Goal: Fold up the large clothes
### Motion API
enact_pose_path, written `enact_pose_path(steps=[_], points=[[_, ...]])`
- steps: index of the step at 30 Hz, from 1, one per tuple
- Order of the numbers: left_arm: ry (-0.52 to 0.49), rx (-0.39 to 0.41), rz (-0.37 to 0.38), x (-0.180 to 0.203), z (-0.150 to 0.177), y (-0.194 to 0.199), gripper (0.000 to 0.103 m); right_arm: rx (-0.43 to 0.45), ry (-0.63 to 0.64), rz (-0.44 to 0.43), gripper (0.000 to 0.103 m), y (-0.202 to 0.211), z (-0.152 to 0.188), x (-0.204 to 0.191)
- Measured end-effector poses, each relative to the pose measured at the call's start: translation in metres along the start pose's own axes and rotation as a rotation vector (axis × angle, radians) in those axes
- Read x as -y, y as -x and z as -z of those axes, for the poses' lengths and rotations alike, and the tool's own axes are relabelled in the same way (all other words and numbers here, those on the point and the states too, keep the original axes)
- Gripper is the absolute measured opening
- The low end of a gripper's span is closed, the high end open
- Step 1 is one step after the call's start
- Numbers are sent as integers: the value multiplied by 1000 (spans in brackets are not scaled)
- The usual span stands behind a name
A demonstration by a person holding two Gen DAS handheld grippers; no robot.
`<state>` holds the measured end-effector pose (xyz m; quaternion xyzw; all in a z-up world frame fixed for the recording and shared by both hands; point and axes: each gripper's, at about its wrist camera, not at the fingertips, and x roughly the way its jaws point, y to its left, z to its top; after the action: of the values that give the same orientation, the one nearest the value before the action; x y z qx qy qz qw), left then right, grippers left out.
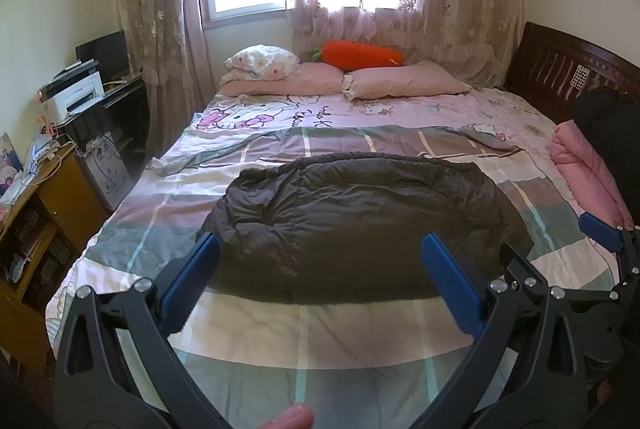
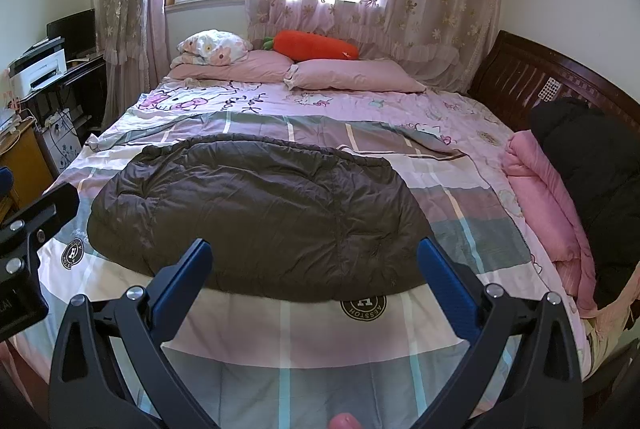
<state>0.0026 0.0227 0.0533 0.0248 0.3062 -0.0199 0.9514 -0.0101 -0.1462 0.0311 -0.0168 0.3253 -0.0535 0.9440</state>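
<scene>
Dark puffer jacket folded on the bed, both grippers empty above it.

The left gripper (image 1: 320,249) and right gripper (image 2: 316,255) both hover with jaws spread wide apart, holding nothing. The brown quilted jacket (image 1: 356,217) lies in a rounded bundle on the plaid quilt (image 1: 304,333), just ahead of and between each pair of jaws. Beyond the jaws sit pink pillows (image 2: 352,75) and a carrot plush (image 2: 316,45); to their right, a folded pink blanket (image 2: 548,189).
</scene>
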Motion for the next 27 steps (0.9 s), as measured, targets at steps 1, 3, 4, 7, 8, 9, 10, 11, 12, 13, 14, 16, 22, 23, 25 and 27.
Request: enact_pose_path(steps=[1,3,4,7,8,9,10,11,12,13,14,16,22,23,25,27], points=[[2,-1,2,0,0,0,101,1,1,1,102,0,-1,-1],[4,0,-2,-3,0,1,101,0,3,0,102,0,1,2],[3,0,-5,-3,0,1,101,1,3,-1,102,-1,1,2],[0,-1,-2,-4,1,1,101,0,5,-1,102,-1,2,3],[0,-5,4,-5,2,1,101,-1,5,-2,102,-1,3,5],[-4,-8,7,-5,1,0,101,-1,6,-2,102,0,3,5],[-5,-10,6,-5,2,0,101,0,7,-1,102,-1,2,3],[-7,-11,4,-5,1,0,101,-1,7,-1,102,-1,2,3],[-8,-11,1,-6,2,0,101,0,7,-1,102,-1,1,2],[-8,-11,2,-6,1,0,101,0,7,-1,102,-1,1,2],[-7,-12,4,-6,1,0,101,-1,7,-1,102,-1,1,2],[-6,-13,5,-6,1,0,101,-2,7,-1,102,-1,2,3],[-2,-9,19,-6,1,1,101,-10,18,-10,102,0,9,11],[-3,-7,20,-6,0,1,101,-11,21,-13,102,0,9,10],[-5,-3,20,-6,0,2,101,-11,24,-13,102,-1,9,12],[-4,-6,19,-6,0,2,101,-11,24,-14,102,-1,9,11]])
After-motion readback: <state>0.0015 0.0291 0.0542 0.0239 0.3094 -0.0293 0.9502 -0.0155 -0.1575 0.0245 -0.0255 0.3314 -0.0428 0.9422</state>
